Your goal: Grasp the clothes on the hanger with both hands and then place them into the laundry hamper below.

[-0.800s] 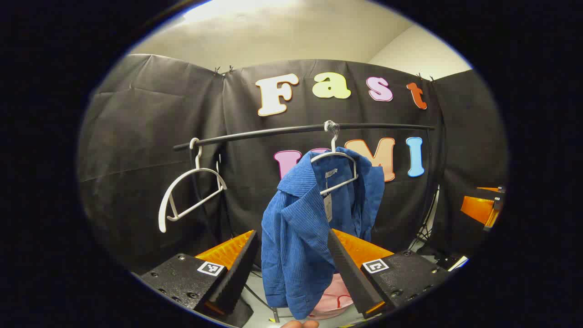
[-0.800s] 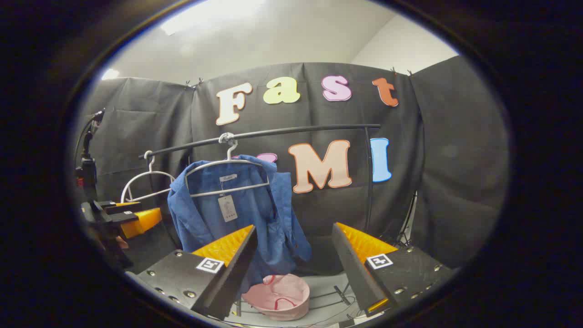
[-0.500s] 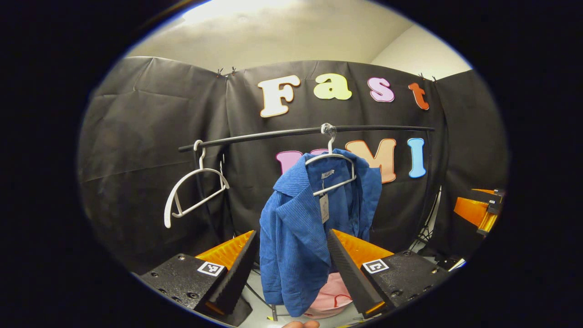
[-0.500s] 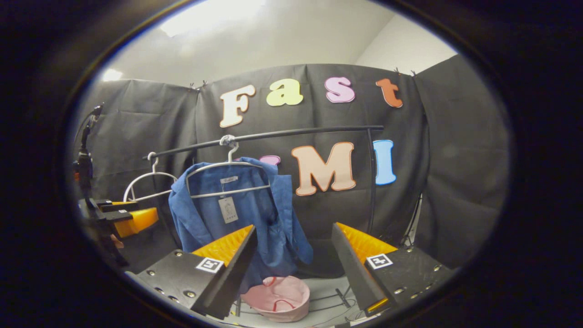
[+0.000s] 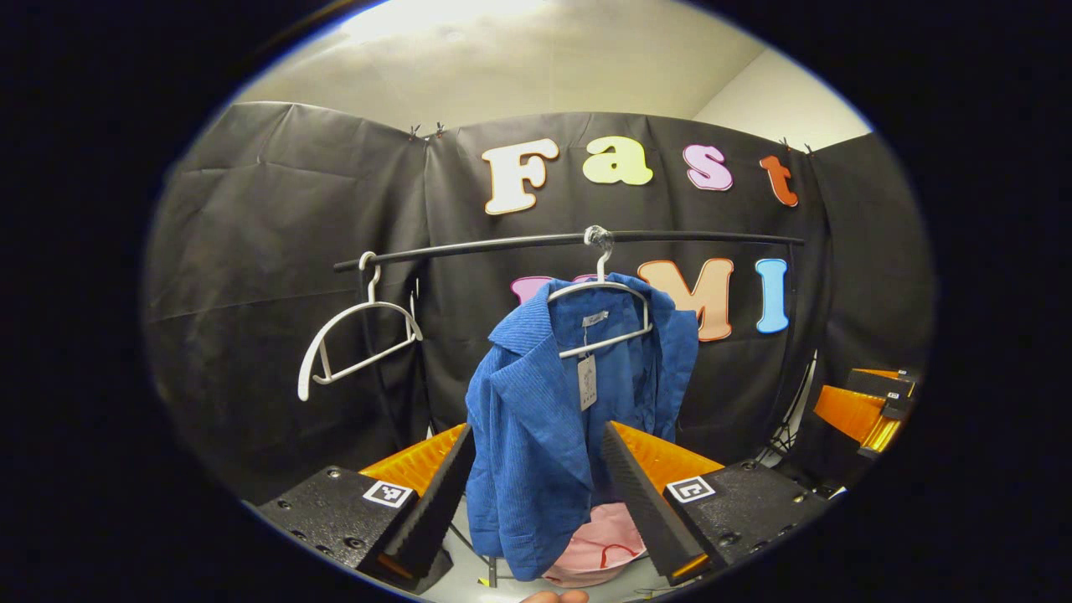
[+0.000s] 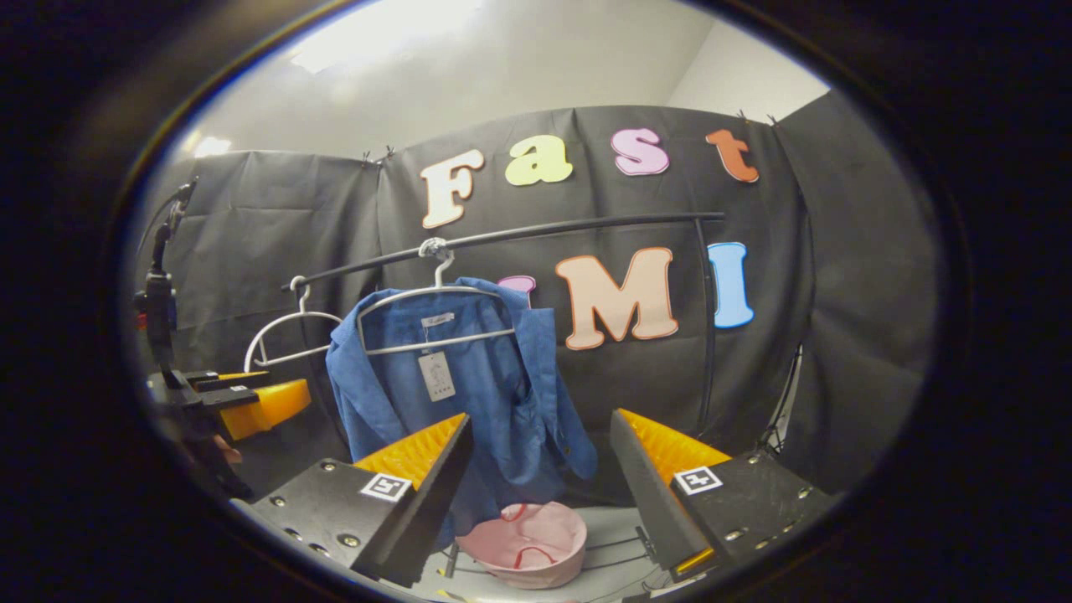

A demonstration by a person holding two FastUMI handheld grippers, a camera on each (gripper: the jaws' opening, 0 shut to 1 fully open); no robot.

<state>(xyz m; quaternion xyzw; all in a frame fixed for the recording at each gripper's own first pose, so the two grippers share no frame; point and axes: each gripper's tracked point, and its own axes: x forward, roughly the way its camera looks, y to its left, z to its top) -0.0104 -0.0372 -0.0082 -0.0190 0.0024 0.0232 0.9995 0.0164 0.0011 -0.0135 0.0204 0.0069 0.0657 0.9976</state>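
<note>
Clothes, namely a blue shirt [image 5: 553,419], hung on a white hanger [image 5: 599,314] from a black rail [image 5: 502,245] in the left gripper view, with a paper tag [image 5: 587,382] dangling at the collar. The shirt's lower part showed between the two fingers of the left gripper [image 5: 536,481], whose jaws stood wide apart and held nothing. Whether the fingers touched the cloth I could not tell. Below the shirt's hem sat a pink laundry hamper [image 5: 599,553], partly hidden by the shirt. An empty white hanger [image 5: 356,343] hung tilted near the rail's left end. The right gripper [image 5: 863,406] showed at the right edge of this view, well apart from the shirt.

In the right gripper view, the shirt [image 6: 477,402] hung on its hanger [image 6: 431,314] from the rail [image 6: 544,233], left of centre. The right gripper [image 6: 540,477] had its jaws wide apart and empty; its left finger overlapped the shirt's lower edge in the picture. The pink hamper [image 6: 528,544] sat on the floor [image 6: 607,536] below, between the two fingers, open side up. The empty hanger [image 6: 285,335] hung left of the shirt. The left gripper [image 6: 243,398] showed at the left edge, beside the shirt's sleeve, its jaws' state unclear from here.
</note>
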